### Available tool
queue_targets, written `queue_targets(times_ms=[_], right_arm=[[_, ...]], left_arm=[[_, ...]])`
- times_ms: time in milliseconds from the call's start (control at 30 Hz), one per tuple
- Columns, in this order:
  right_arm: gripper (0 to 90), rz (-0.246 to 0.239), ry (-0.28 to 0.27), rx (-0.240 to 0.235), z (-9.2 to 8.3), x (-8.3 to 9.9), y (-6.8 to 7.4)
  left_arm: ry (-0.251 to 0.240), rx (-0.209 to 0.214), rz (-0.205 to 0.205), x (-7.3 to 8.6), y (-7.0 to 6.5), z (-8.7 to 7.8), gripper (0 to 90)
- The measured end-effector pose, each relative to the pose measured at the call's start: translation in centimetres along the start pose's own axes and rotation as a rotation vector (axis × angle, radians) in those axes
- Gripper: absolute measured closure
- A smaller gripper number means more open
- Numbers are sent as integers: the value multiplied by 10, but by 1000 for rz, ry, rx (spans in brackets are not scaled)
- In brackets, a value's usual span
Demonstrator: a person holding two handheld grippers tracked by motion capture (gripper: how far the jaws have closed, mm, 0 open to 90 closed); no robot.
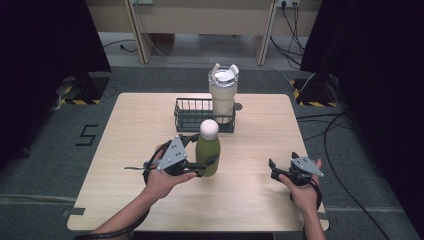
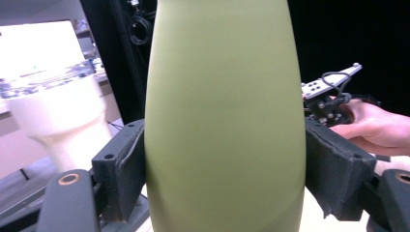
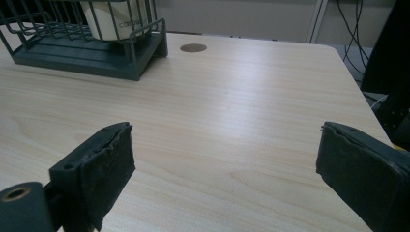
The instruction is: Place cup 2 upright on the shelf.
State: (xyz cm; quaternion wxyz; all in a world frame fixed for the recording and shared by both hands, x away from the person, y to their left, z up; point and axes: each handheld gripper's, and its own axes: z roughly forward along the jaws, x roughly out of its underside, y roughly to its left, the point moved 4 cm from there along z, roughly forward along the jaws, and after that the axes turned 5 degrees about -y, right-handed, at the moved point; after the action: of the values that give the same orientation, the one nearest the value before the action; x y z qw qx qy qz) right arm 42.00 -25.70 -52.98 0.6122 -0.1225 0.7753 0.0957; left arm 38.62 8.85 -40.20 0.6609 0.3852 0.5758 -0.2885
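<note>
Green bottle [image 1: 208, 152] w/ white cap stands upright mid-counter [image 1: 260, 200], just in front of wire basket [image 1: 192, 114] holding a cream tumbler [image 1: 222, 95]. Left tongs [image 1: 206, 165] clamp its lower body from both sides; right tongs [image 1: 274, 169] gape wide, nothing between, well apart near counter's right edge.

One green bottle [image 1: 208, 150], one tumbler [image 1: 223, 95], one basket [image 1: 186, 114]
</note>
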Motion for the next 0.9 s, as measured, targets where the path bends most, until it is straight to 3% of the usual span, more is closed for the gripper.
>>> queue_targets(times_ms=[900], right_arm=[[68,-2,0,-10,0,0,2]], left_arm=[[8,-110,10,1,37,-8,233]])
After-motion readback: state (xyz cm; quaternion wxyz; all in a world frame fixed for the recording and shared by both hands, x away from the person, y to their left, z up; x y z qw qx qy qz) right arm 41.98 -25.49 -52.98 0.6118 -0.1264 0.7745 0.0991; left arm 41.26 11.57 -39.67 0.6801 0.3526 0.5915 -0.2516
